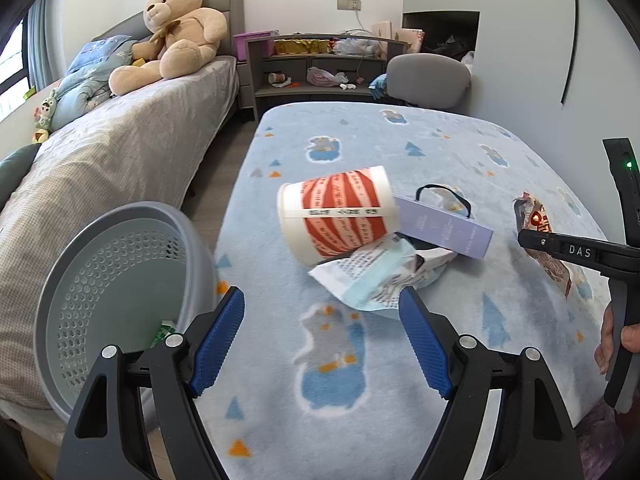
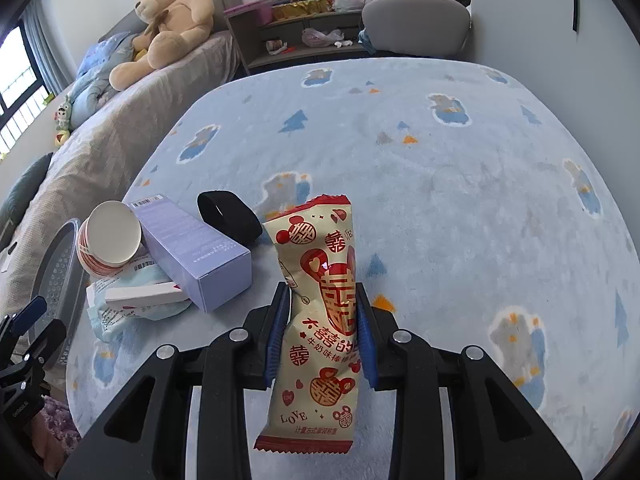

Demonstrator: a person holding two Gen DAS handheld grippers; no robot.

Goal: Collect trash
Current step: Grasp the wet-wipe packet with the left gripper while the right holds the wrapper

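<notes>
My right gripper (image 2: 322,304) is shut on a cream and red snack wrapper (image 2: 320,312) and holds it upright above the blue blanket; the wrapper also shows in the left wrist view (image 1: 540,236). My left gripper (image 1: 322,308) is open and empty, just short of a crumpled white and blue wrapper (image 1: 368,276). Behind it lie a red-striped paper cup (image 1: 336,216) on its side and a lilac box (image 1: 444,228). A grey perforated bin (image 1: 116,292) stands at the left, tilted toward me, with a green scrap inside.
A black band (image 2: 228,216) lies past the lilac box (image 2: 196,256). The blue blanket (image 2: 440,160) covers a wide flat surface. A bed with a teddy bear (image 1: 176,32) is on the left, a grey chair (image 1: 428,76) and shelf behind.
</notes>
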